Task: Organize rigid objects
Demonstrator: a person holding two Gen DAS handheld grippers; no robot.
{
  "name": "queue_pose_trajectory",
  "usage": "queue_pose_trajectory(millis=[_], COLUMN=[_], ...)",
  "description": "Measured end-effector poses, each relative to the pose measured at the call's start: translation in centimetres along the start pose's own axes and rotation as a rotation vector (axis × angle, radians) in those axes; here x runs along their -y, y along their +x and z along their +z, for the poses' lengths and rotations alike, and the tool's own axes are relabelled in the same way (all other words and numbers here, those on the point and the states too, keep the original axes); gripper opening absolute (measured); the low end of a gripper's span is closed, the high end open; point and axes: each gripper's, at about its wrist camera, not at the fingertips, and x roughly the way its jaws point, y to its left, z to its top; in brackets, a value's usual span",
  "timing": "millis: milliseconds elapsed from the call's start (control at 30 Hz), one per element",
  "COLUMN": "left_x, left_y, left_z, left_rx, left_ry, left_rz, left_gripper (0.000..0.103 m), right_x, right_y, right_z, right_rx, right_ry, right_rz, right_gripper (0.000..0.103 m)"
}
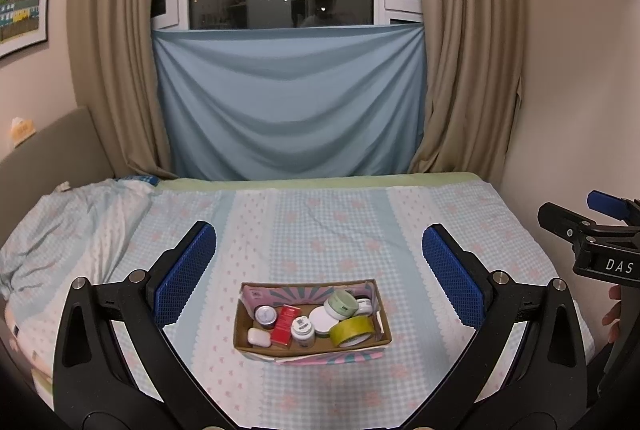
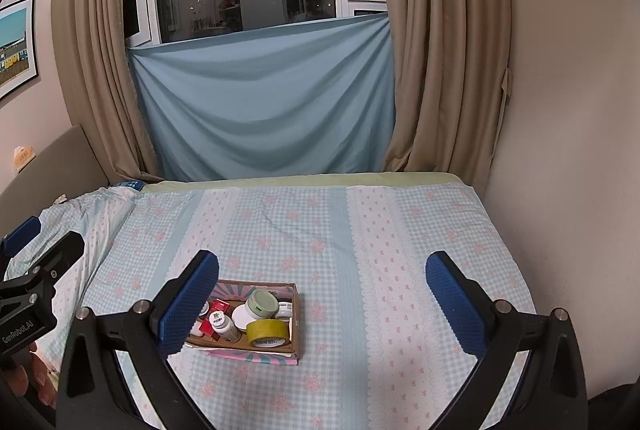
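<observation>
Both the left gripper (image 1: 319,278) and right gripper (image 2: 322,300) hung with fingers wide apart and empty over the bed (image 1: 420,230), the cardboard box (image 1: 310,350) of jars and yellow tape roll (image 1: 352,330) at 6 o'clock, so I'd drop straight down on one jar.

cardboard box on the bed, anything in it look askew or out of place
Mostly tidy, but the round pale green jar sits tilted, propped on the flat white lid rather than flat in the shallow cardboard box. The yellow tape roll lies on its side. Nothing has spilled.
</observation>
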Motion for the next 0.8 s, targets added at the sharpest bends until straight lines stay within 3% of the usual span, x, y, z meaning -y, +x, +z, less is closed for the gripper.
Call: queue_pose_trajectory(millis=[800], left_x=[0.31], left_y=[0.09], left_z=[0.16], left_rx=[0.007], left_ry=[0.0], left_rz=[0.01], left_gripper=[0.103], right_x=[-0.33], right_y=[0.5], right_z=[0.34], right_rx=[0.001], right_ry=[-0.001], right_rz=[-0.011], right_gripper=[0.103])
